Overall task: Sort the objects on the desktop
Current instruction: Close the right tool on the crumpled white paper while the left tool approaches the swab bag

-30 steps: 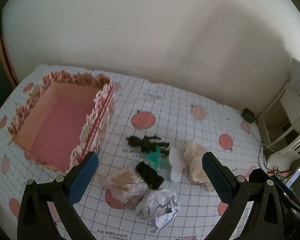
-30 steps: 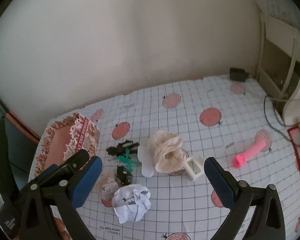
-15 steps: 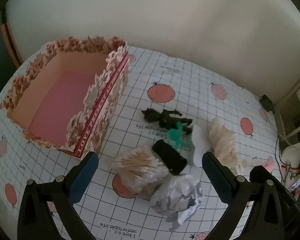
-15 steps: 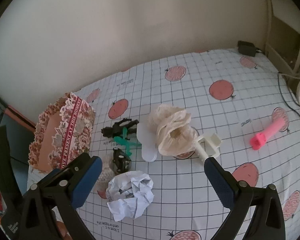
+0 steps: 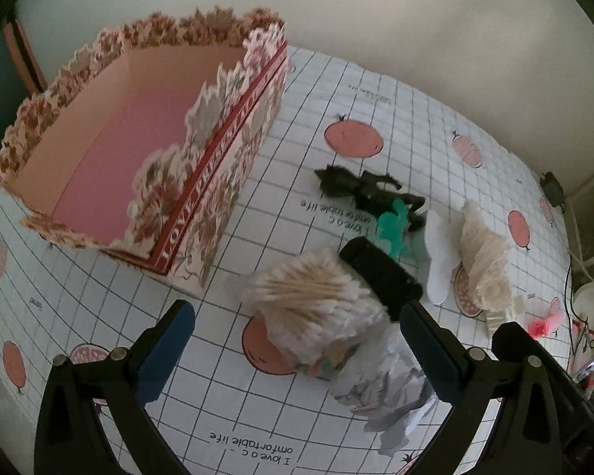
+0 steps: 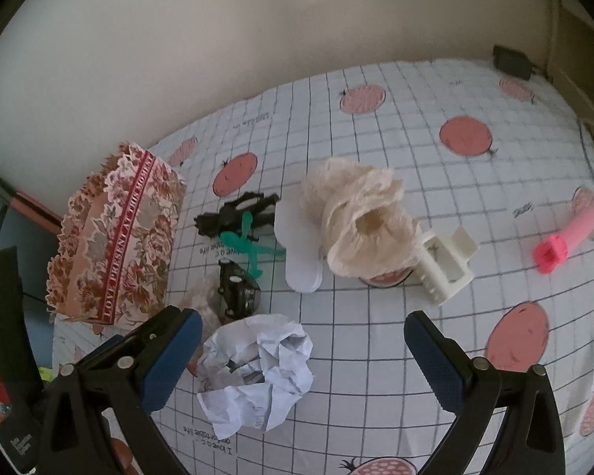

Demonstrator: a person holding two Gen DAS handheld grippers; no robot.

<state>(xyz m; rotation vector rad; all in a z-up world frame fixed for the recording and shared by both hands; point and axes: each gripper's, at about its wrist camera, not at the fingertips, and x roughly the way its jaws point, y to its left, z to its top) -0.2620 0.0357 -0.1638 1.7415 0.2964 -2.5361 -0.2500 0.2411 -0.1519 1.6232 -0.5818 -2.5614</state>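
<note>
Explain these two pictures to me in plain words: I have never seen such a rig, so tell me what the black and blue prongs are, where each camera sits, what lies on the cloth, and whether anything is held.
No robot here: a person holds a two-finger clamp in each hand, with a wide-angle camera on each looking forward along its blue-padded fingers. One picture is from the left gripper, the other from the right gripper. Both are open and hold nothing.

On the checked tablecloth lie a flowered open box, a bundle of cotton swabs, a crumpled paper ball, a black figure, a green plastic piece, a cream ruffled bundle, a white clip and a pink tube.
</note>
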